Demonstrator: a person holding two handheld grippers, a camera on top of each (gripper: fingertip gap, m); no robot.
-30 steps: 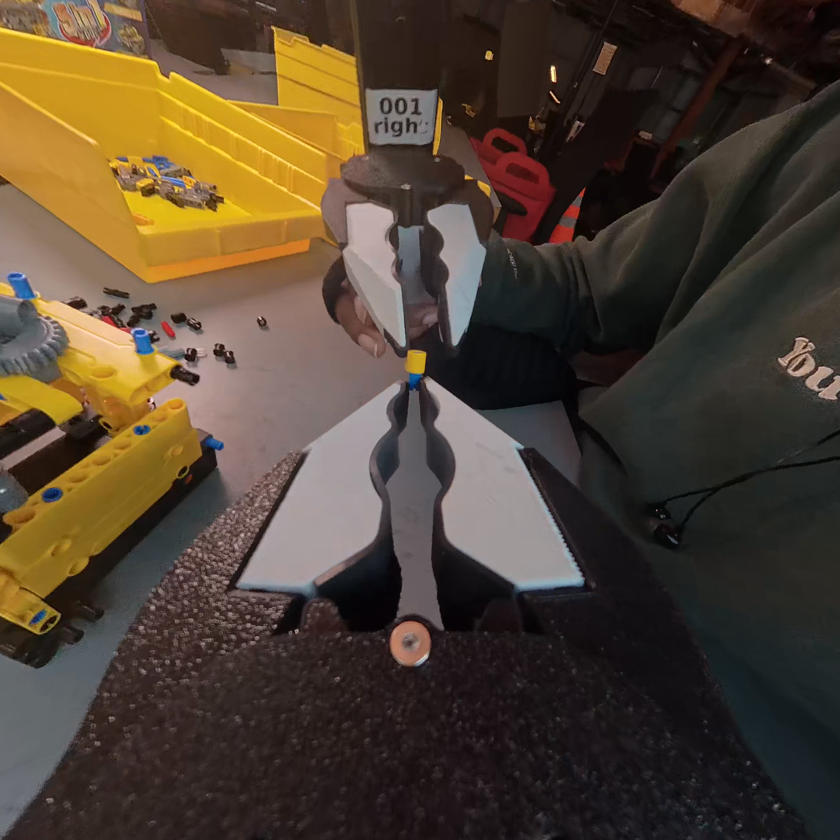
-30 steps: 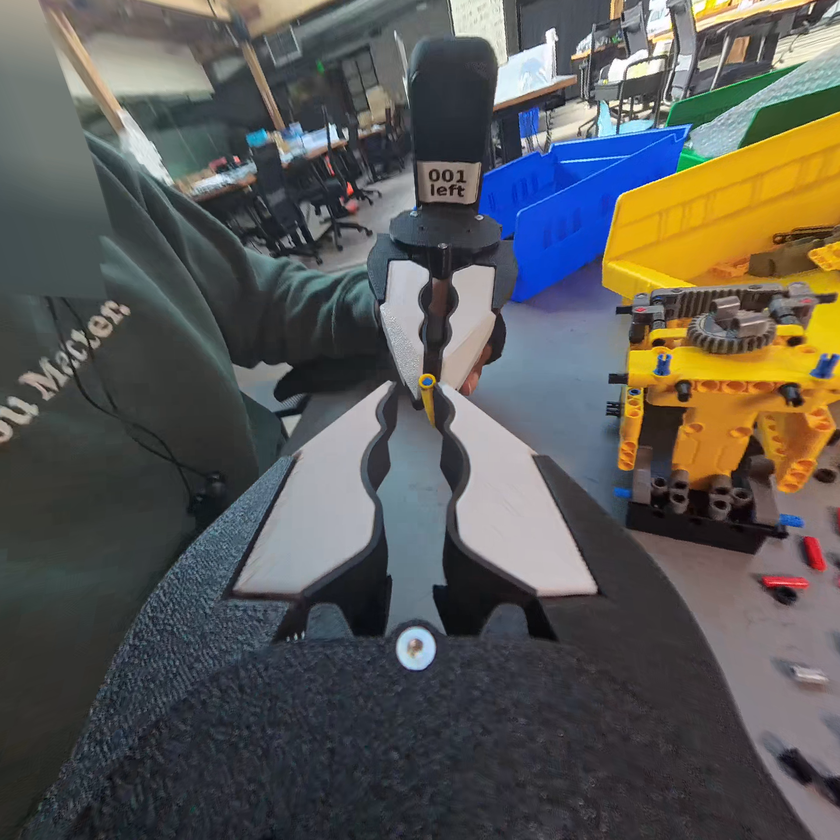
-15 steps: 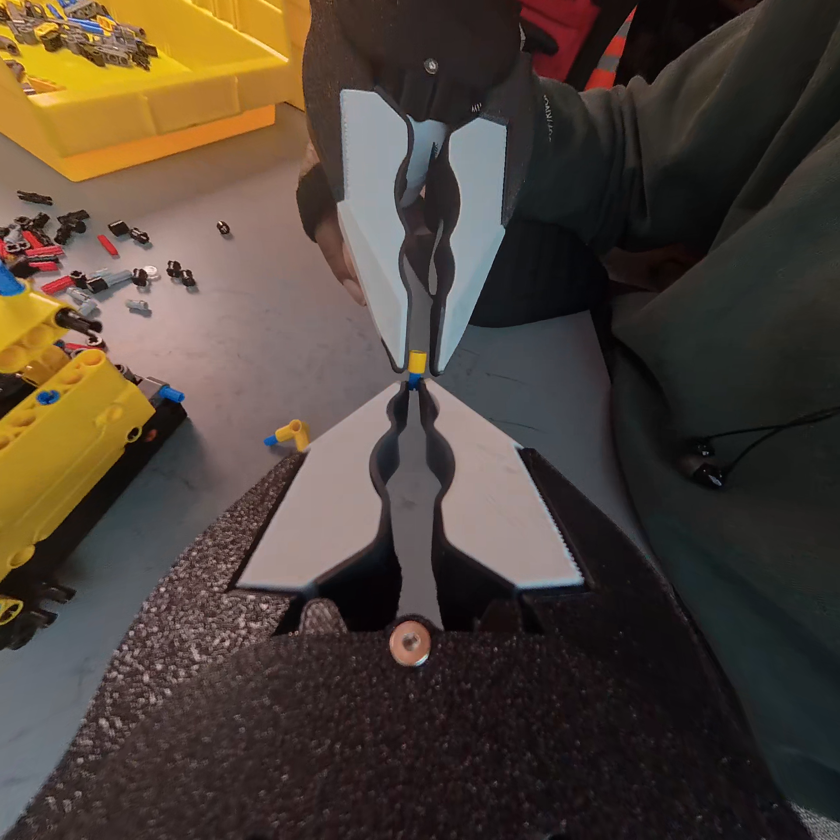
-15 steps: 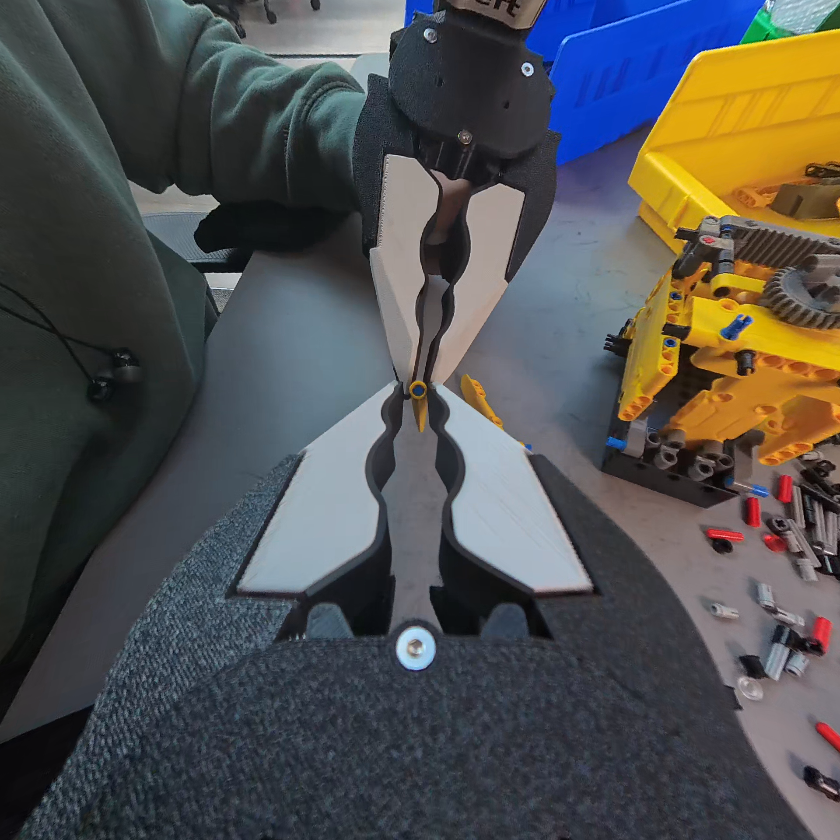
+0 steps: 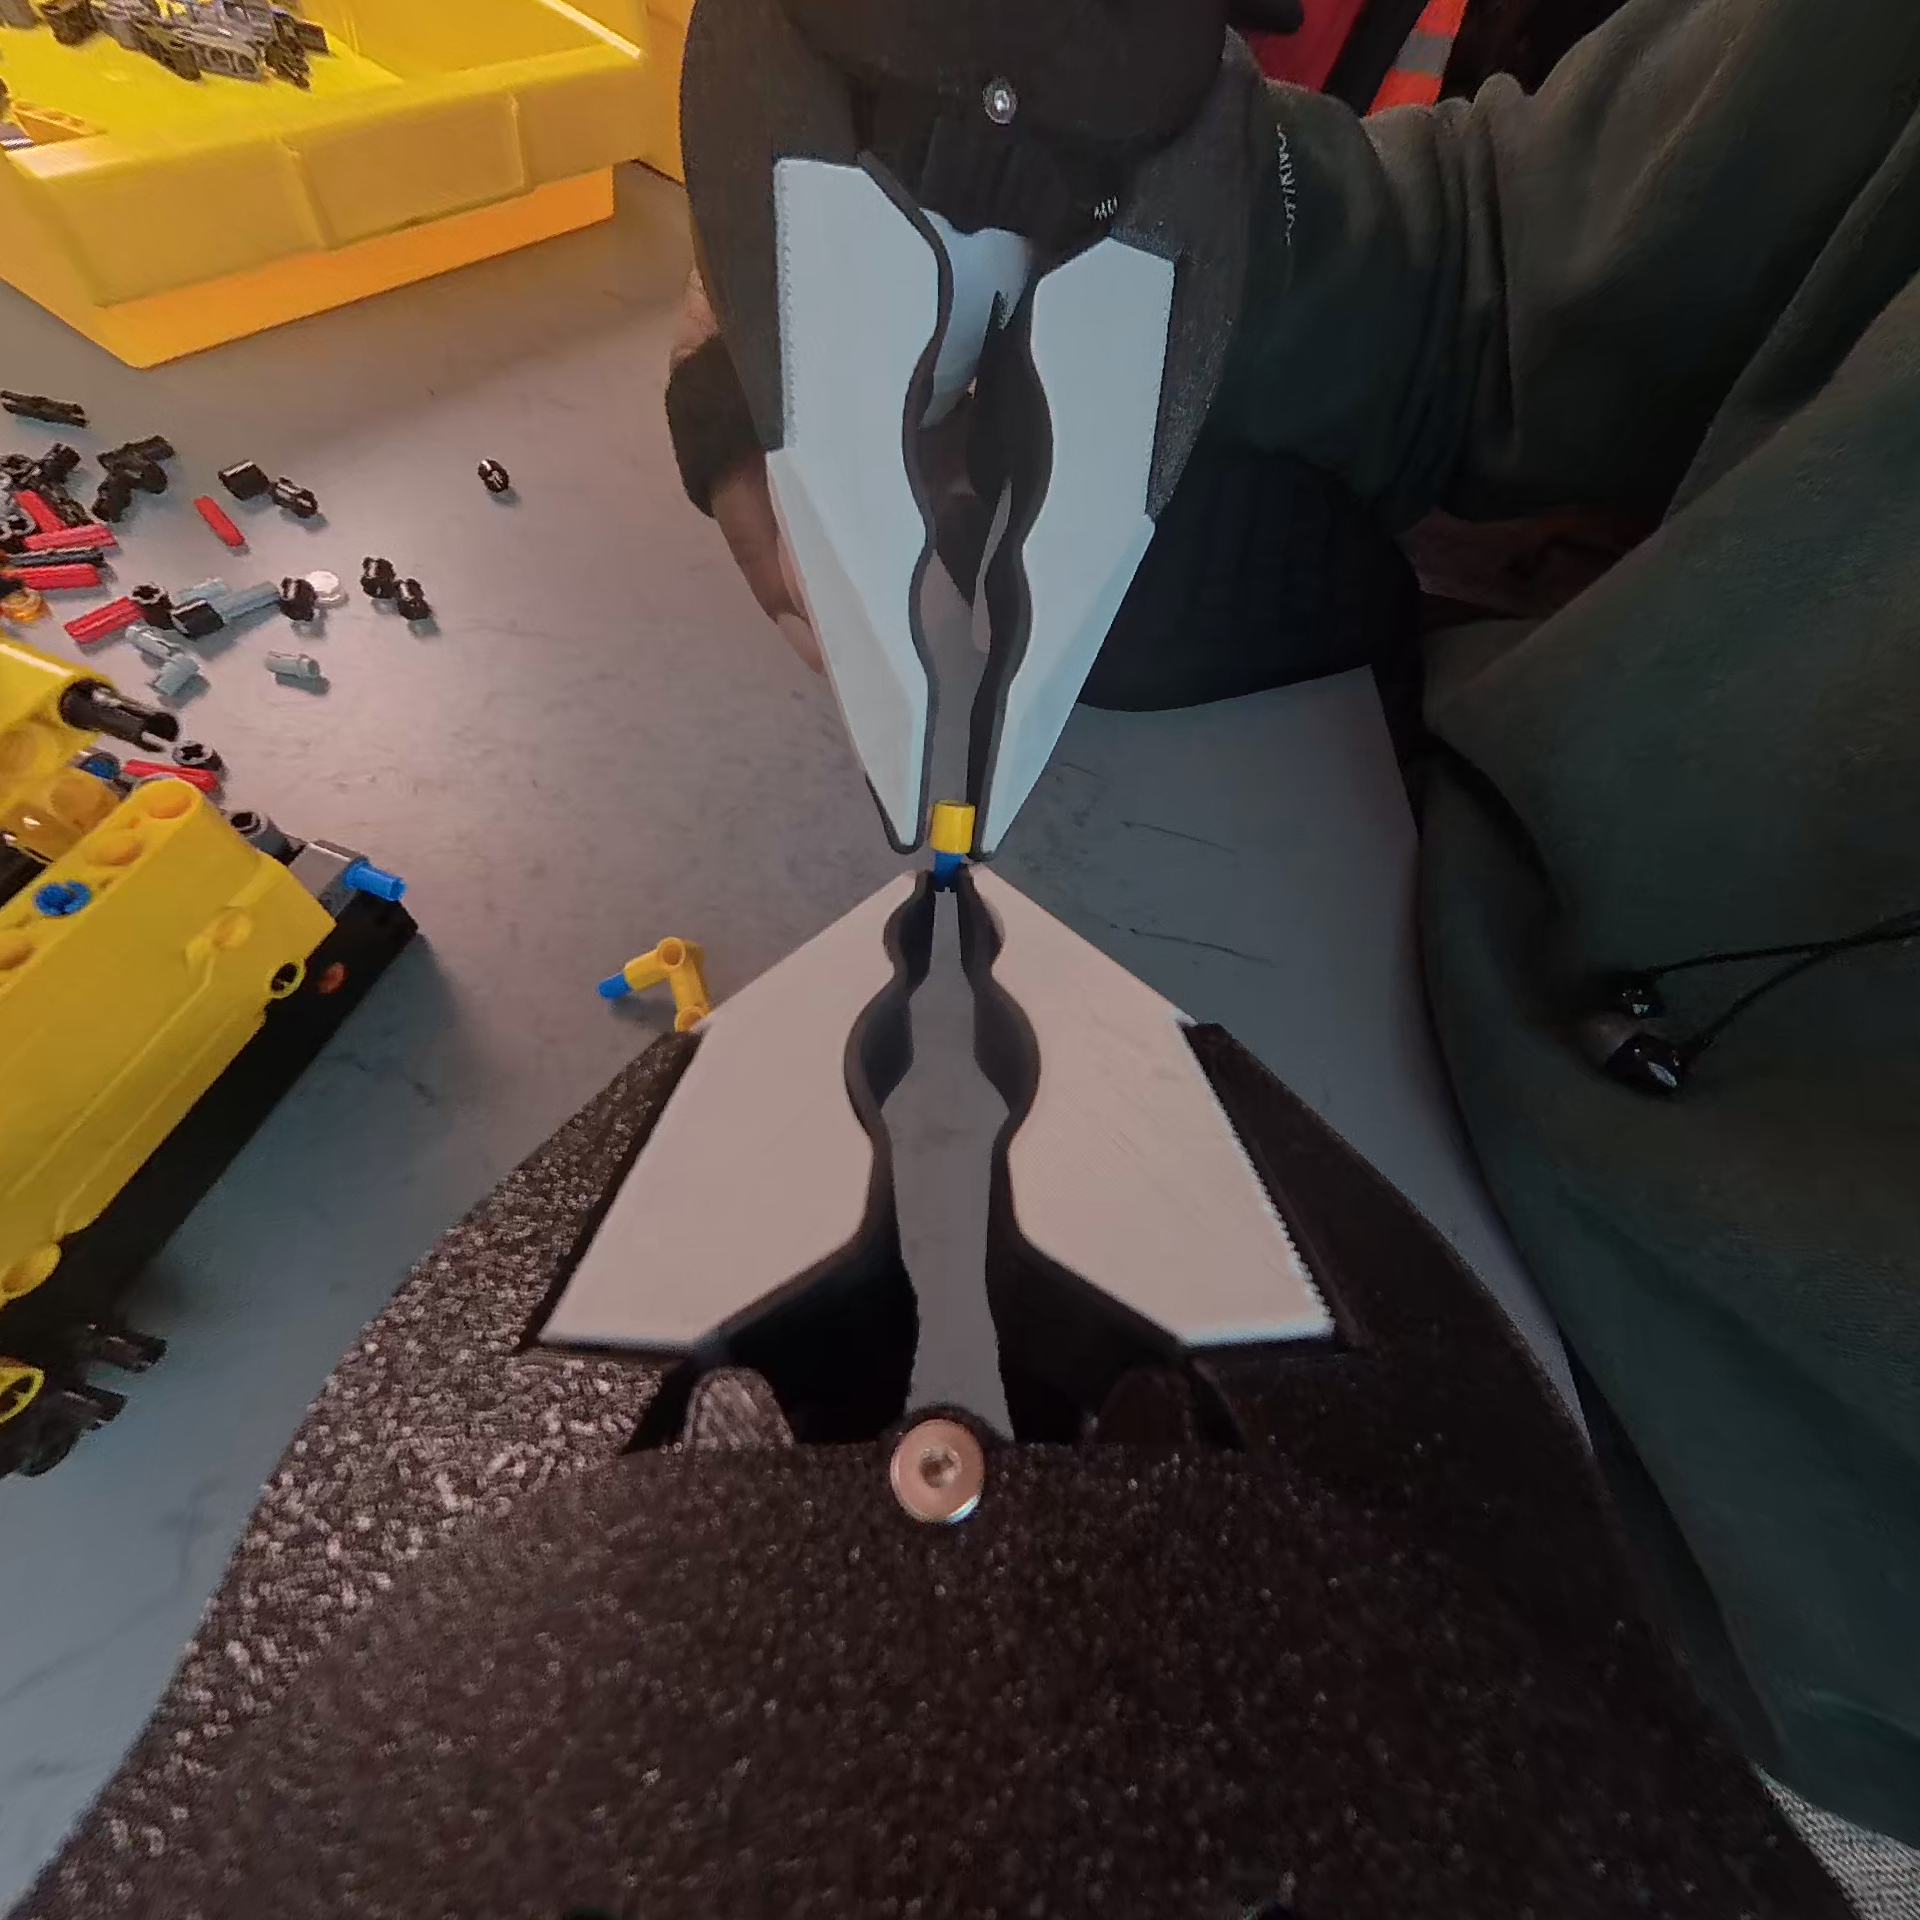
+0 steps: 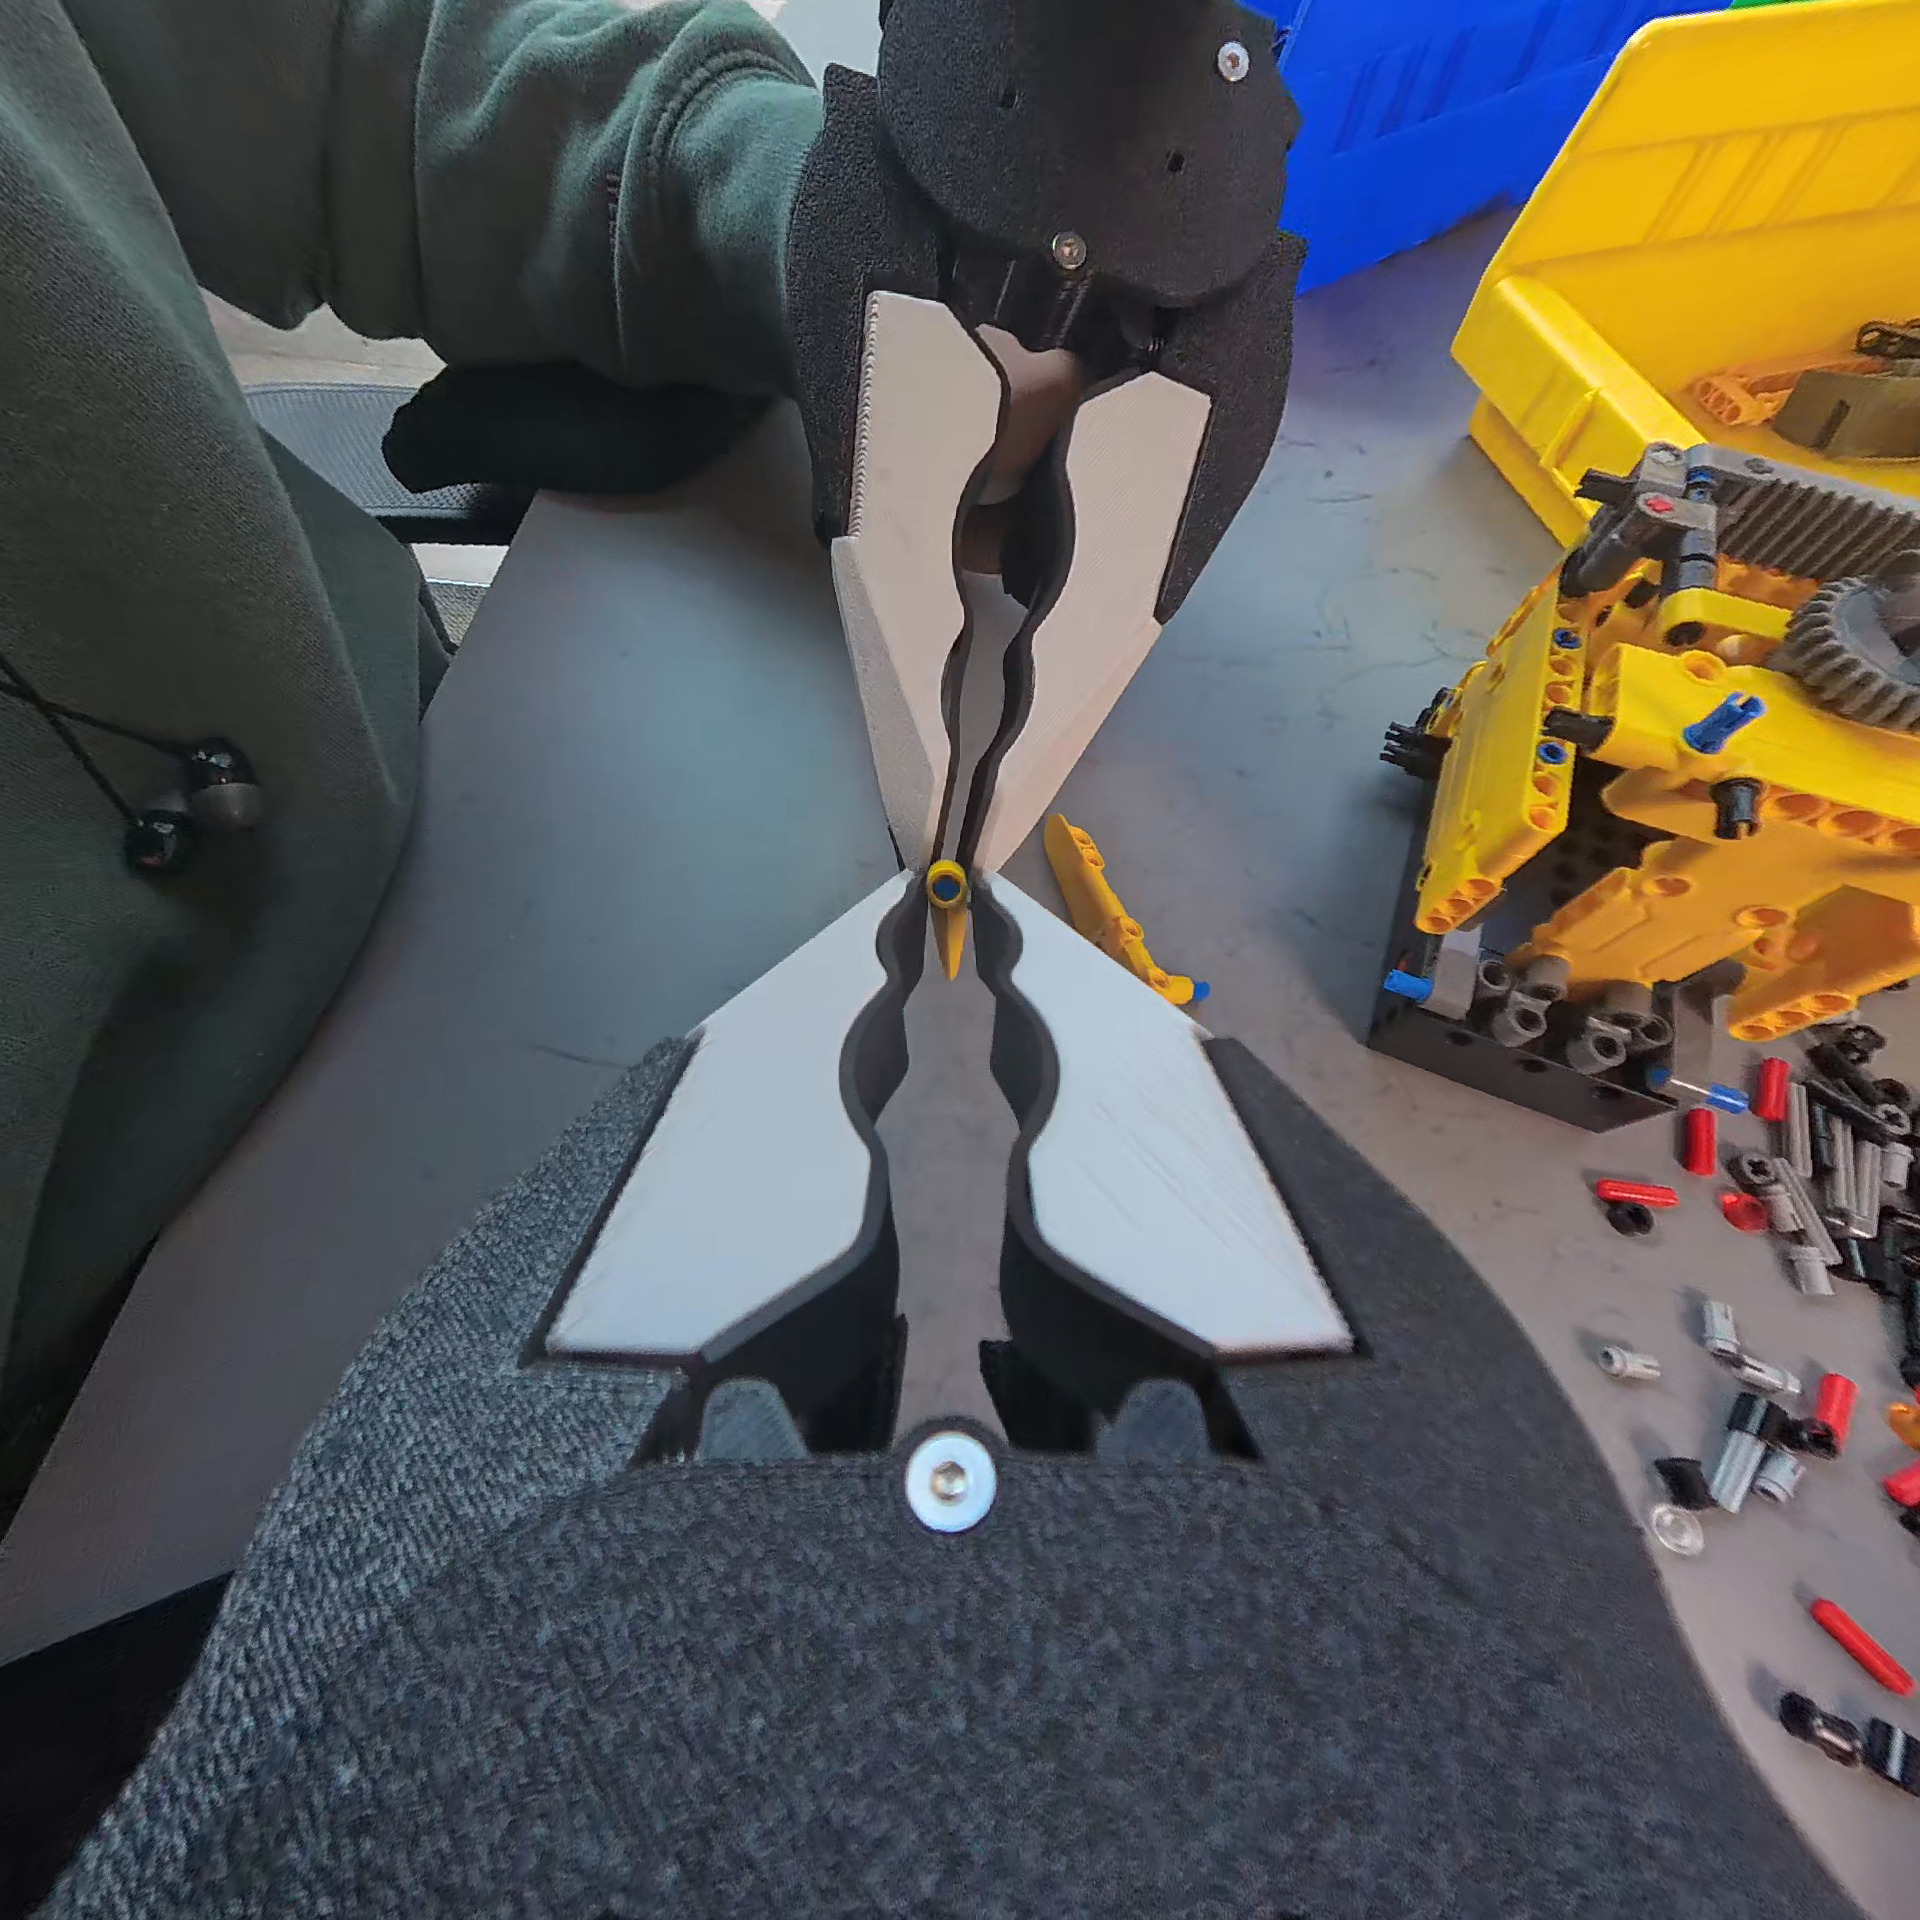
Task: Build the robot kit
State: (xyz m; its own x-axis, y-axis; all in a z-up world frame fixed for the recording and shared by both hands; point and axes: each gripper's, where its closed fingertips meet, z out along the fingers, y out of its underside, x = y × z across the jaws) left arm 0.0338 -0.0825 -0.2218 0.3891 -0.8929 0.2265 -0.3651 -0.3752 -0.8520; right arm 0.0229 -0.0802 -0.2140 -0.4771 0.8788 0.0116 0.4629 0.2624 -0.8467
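Your two grippers met tip to tip over the grey table.

Your left gripper (image 5: pixel 943 888) pinched the small blue plastic pin (image 5: pixel 944 865); your right gripper (image 6: pixel 945 902) clamped the narrow yellow plastic connector (image 6: pixel 950 920), whose socket ringed the pin, though how deep I couldn't tell. Beside them stood the yellow brick vehicle (image 6: pixel 1704 810); beyond, a yellow plastic bin (image 5: pixel 281 156) held loose dark parts.

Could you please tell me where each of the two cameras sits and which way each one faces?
Left wrist view: sits on the left claw, facing the right claw and the person's green sleeve.
Right wrist view: sits on the right claw, facing the left claw and the yellow brick model.
Shared: the small yellow piece with its blue pin, pinched tip to tip over the grey table.
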